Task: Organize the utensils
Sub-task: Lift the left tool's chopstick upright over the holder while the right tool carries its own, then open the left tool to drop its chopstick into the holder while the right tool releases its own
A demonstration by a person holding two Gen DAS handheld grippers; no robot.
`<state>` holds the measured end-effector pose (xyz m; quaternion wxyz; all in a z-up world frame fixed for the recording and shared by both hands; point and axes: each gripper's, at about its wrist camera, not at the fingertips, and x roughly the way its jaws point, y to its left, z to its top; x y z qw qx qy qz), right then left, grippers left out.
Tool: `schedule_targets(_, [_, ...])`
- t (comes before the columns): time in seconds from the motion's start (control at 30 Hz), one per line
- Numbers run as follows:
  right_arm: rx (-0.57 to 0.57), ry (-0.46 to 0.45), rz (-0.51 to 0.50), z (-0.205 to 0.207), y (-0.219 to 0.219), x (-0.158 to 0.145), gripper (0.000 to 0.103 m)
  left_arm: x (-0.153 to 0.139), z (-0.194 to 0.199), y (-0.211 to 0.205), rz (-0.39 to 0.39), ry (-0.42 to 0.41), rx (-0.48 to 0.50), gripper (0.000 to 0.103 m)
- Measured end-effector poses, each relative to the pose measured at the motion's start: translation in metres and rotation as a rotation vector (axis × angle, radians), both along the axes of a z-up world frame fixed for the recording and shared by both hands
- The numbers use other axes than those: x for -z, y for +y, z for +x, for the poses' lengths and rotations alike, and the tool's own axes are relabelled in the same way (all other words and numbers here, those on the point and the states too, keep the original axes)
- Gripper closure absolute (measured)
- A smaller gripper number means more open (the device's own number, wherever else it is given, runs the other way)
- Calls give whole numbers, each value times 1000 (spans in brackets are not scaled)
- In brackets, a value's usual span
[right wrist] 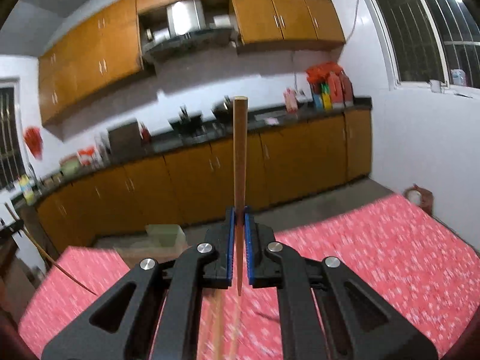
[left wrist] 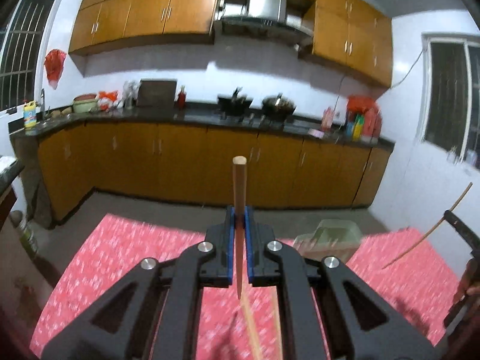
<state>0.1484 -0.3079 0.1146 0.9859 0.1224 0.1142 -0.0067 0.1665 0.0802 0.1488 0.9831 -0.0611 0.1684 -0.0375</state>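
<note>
Wooden chopstick point(left wrist: 239, 192) clamped in closed left hand-held gripper point(left wrist: 239, 222), long axis upright; right hand-held gripper point(right wrist: 239, 222) likewise pinches its chopstick point(right wrist: 240, 150). Translucent green container point(left wrist: 328, 240) lies ahead across red-clothed desk point(left wrist: 120, 255), between both, nearer neither clearly.

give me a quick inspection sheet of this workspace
surface: table under a red patterned cloth
job's things: one chopstick upright in the left tool, another chopstick upright in the right tool; more sticks blurred on the cloth below
clutter: pale green box at the table's far edge
grippers: both shut on a chopstick
cables: wire on the wall by the window
surroundings: kitchen, wooden cabinets, counter with woks
</note>
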Motion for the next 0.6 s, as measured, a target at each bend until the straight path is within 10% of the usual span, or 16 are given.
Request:
schedule_targets(0.3, [-127, -134, -7, 25, 45, -35, 96, -57, 11, -34, -118, -182, 52, 96])
schedule_targets(0.6, [-162, -62, -22, 54, 65, -9, 96, -26, 46, -71, -148, -151, 89, 96])
